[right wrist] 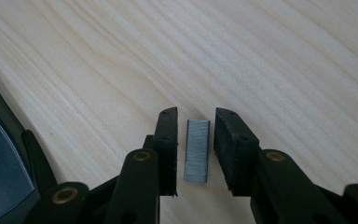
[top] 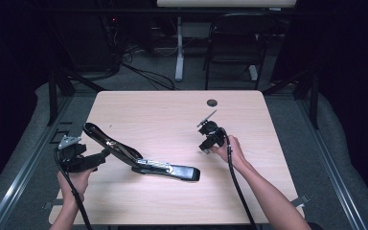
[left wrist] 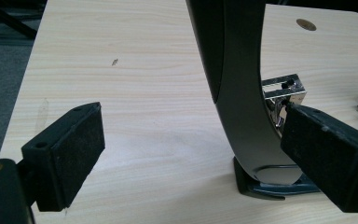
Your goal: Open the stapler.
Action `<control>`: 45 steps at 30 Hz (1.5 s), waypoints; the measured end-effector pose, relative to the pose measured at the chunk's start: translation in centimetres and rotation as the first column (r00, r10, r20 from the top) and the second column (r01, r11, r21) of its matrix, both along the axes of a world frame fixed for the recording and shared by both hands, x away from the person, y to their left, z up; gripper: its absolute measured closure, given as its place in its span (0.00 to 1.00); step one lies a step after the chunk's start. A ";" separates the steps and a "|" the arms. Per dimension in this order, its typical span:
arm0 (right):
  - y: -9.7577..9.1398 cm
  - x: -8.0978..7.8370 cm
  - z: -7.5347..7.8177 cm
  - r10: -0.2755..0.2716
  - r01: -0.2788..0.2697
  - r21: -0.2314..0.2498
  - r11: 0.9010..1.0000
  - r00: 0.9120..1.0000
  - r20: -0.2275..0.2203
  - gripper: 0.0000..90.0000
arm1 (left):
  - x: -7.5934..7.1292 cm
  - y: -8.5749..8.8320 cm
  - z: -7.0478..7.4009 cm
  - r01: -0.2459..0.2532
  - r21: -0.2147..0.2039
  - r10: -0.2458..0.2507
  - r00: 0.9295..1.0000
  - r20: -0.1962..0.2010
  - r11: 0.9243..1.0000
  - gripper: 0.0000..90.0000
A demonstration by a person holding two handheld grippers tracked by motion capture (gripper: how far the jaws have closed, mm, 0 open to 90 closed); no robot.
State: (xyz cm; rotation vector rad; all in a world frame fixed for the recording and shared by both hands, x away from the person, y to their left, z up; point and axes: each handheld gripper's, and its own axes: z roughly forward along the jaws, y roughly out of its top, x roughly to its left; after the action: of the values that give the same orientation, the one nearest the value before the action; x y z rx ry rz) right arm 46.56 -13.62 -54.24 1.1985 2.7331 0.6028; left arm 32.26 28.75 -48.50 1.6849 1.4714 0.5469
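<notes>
High view: a pale wooden desk carries a large black stapler, swung open, base flat toward 5 o'clock of the desk centre, top arm raised and pointing to 9 o'clock. The left hand-held gripper sits at the 8 o'clock edge of the desk, its tips at the raised arm of the stapler. The right hand-held gripper is at 3 o'clock of the desk centre, pointing down at the desk top, well apart from the stapler. A small dark round hole lies at 1 o'clock near the far edge.

Left gripper view: jaws stand wide. The stapler's black arm rises between them, close to the right jaw; the metal staple channel shows just behind that jaw. Whether that jaw touches the arm I cannot tell. The left jaw is clear of the arm, bare desk between.

Right gripper view: jaws narrow, tips low over the desk. A grey strip of staples lies flat on the desk between them, at 6 o'clock of the frame centre. A thin gap shows on each side of the strip; pads not pressing on it. Part of the stapler shows at 8 o'clock of the frame
</notes>
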 end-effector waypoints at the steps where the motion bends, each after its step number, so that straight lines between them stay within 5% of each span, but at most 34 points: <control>1: 0.0 0.0 -0.1 -0.004 0.004 0.001 1.000 1.000 0.003 0.80 | 0.0 0.0 0.0 0.001 0.002 -0.001 1.000 -0.001 1.000 0.07; 20: 0.2 -0.1 -0.4 0.006 -0.005 -0.038 0.999 1.000 0.005 0.87 | 0.0 0.0 0.0 0.007 0.005 -0.007 1.000 -0.009 1.000 0.07; 22: 0.2 -0.2 -0.6 -0.025 0.025 -0.003 1.000 0.999 0.025 0.87 | 0.1 0.1 -0.1 0.007 0.002 -0.007 1.000 -0.008 1.000 0.07; 25: -0.1 0.0 0.0 0.002 -0.001 -0.030 1.000 1.000 0.016 0.87 | 0.1 0.1 -0.1 0.009 0.002 -0.009 1.000 -0.012 1.000 0.07; 32: -0.2 -0.2 0.7 -0.009 0.009 -0.002 1.000 0.999 0.040 0.87 | 0.0 0.2 0.0 0.009 0.002 -0.009 1.000 -0.009 1.000 0.07; 45: -0.5 -0.3 1.6 0.017 -0.017 -0.023 1.000 0.999 0.038 0.87 | 0.1 0.2 -0.1 0.008 0.001 -0.008 1.000 -0.010 1.000 0.07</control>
State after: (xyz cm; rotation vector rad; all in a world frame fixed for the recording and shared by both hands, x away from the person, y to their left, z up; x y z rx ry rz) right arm 46.30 -14.14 -52.62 1.1480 2.7138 0.5880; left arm 32.31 28.93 -48.59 1.6960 1.4711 0.5351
